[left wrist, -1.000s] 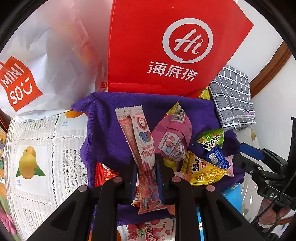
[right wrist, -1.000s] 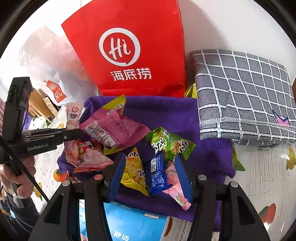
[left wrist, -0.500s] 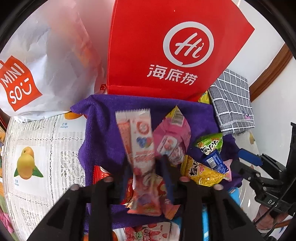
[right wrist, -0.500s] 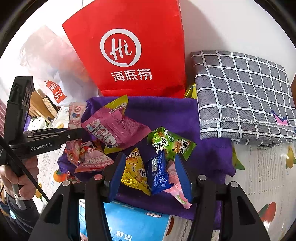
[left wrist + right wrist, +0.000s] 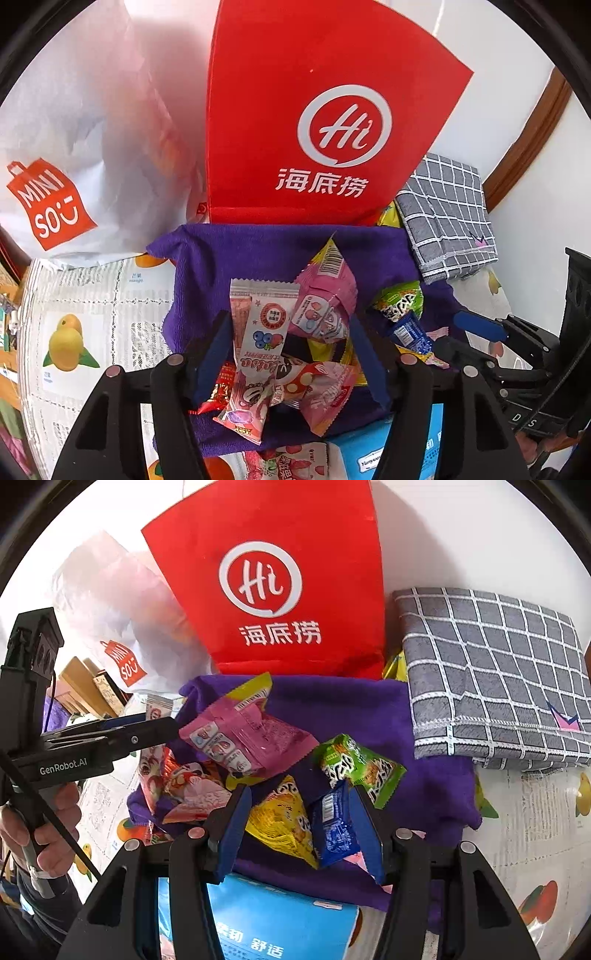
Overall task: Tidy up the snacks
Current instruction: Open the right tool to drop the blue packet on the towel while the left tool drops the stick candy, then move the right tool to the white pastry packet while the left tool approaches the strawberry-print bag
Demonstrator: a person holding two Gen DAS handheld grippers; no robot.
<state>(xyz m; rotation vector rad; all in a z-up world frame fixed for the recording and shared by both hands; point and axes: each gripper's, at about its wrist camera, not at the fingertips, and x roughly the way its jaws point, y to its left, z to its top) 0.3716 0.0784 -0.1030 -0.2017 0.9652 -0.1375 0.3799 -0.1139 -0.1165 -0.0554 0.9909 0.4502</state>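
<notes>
Several snack packets lie in a heap on a purple cloth point(image 5: 258, 254) point(image 5: 351, 709). My left gripper point(image 5: 290, 332) is open above a long white-and-pink berry packet point(image 5: 258, 339), which lies loose on a pink mushroom-print packet point(image 5: 317, 384). A pink pouch point(image 5: 325, 299) point(image 5: 251, 738) lies just beyond. My right gripper point(image 5: 301, 819) is open around a blue packet point(image 5: 332, 827) and a yellow packet point(image 5: 280, 819). A green packet point(image 5: 358, 764) point(image 5: 400, 301) lies just beyond. The left gripper also shows at the left of the right wrist view point(image 5: 147, 731).
A red Hi bag point(image 5: 317, 122) point(image 5: 280, 583) stands behind the cloth, a white Miniso bag point(image 5: 74, 155) to its left. A folded grey checked cloth point(image 5: 491, 675) lies at right. A blue box point(image 5: 280, 923) sits at the near edge. The table has a fruit-print cover point(image 5: 85, 314).
My left gripper has opened and let go of the long berry packet, which now lies on the heap. My right gripper has stayed open over the blue and yellow packets.
</notes>
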